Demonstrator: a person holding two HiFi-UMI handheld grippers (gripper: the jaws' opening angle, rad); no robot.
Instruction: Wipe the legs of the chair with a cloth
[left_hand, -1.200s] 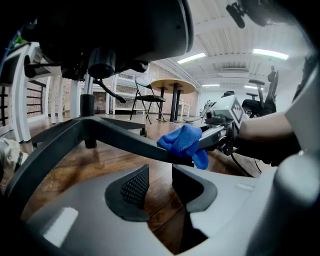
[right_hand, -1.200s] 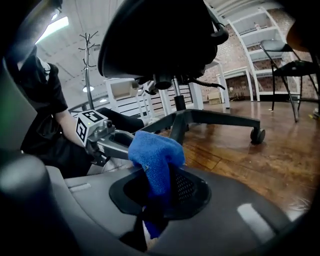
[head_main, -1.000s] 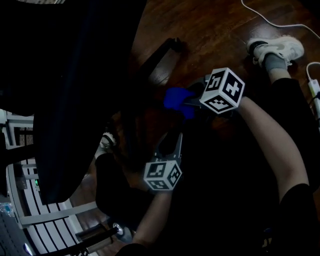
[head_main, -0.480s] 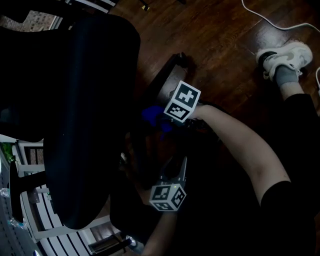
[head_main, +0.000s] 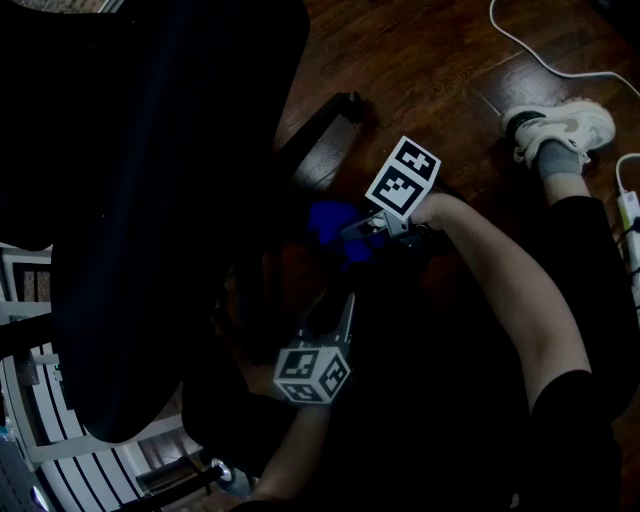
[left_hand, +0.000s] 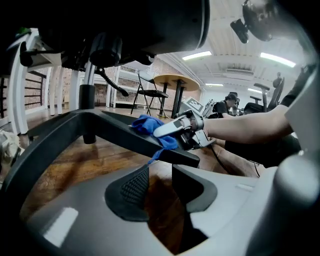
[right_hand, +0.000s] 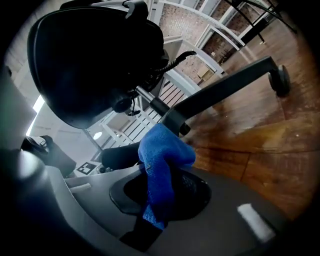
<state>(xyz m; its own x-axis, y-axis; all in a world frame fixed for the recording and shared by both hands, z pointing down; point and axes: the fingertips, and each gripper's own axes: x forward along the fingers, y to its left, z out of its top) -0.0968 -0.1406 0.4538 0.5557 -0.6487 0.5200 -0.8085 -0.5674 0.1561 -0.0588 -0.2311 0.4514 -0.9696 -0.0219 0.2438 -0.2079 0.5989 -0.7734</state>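
While my right gripper (right_hand: 161, 200) clamps the blue cloth (right_hand: 162, 150) onto the chair leg (left_hand: 110, 131), that leg's long axis slants toward my left gripper (left_hand: 155, 182), jaws parted and empty.

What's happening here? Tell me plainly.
A person beside an office chair holds a claw in each hand. The right claw is shut on a blue cloth and lays it over one chair leg, above the wooden floor. The left claw is open and empty, pointed at that same leg from nearby.
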